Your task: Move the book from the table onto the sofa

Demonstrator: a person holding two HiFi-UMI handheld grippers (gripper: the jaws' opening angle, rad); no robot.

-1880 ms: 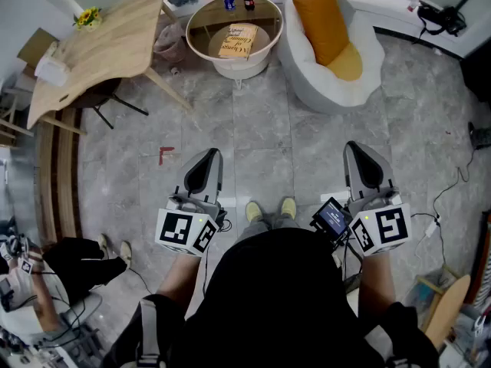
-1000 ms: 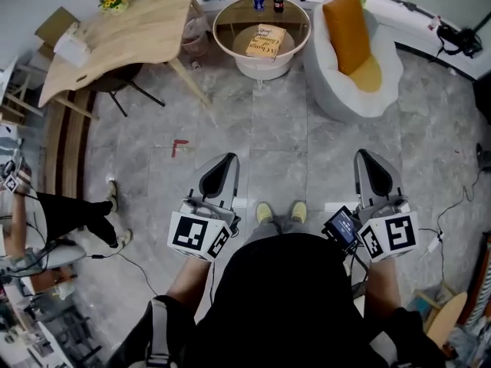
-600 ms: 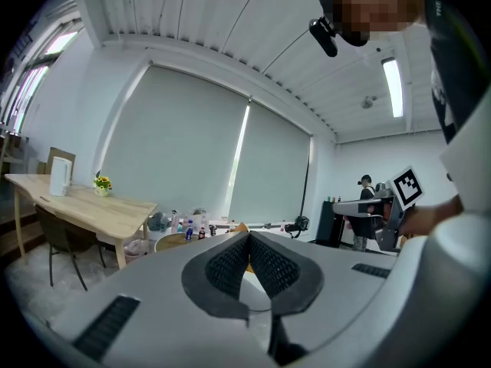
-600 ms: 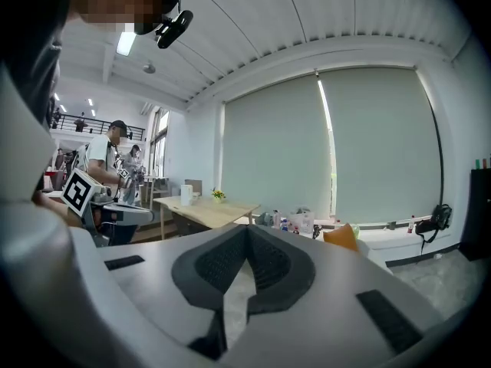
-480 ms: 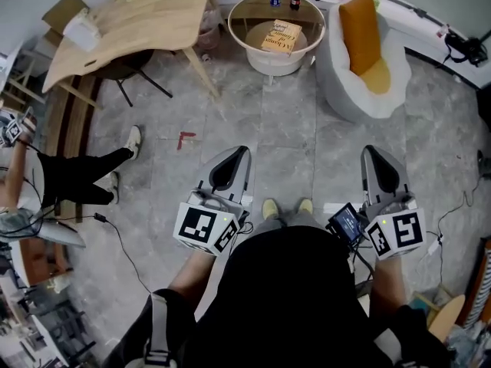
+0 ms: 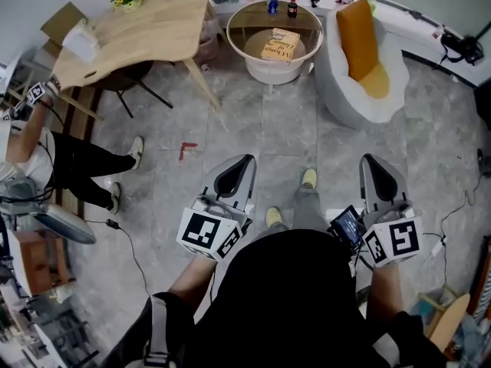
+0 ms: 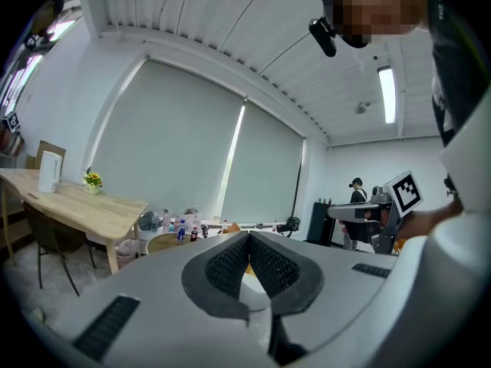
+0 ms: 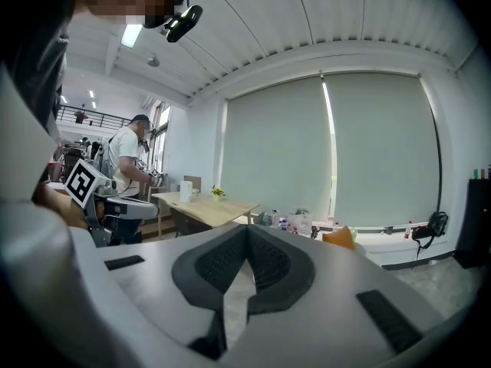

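Head view places the book point(image 6: 279, 44) flat on the round white table point(image 6: 232, 35) at the far end of the room, just beside the white sofa point(image 6: 337, 83) with its orange cushion point(image 6: 357, 29), and well apart from both grippers. The left gripper point(image 6: 244, 159) and right gripper point(image 6: 372, 161) are held side by side in front of the person, above the grey tiled floor point(image 6: 284, 129), pointing towards the table. Both gripper views show the jaws clenched pad against pad, with nothing between them.
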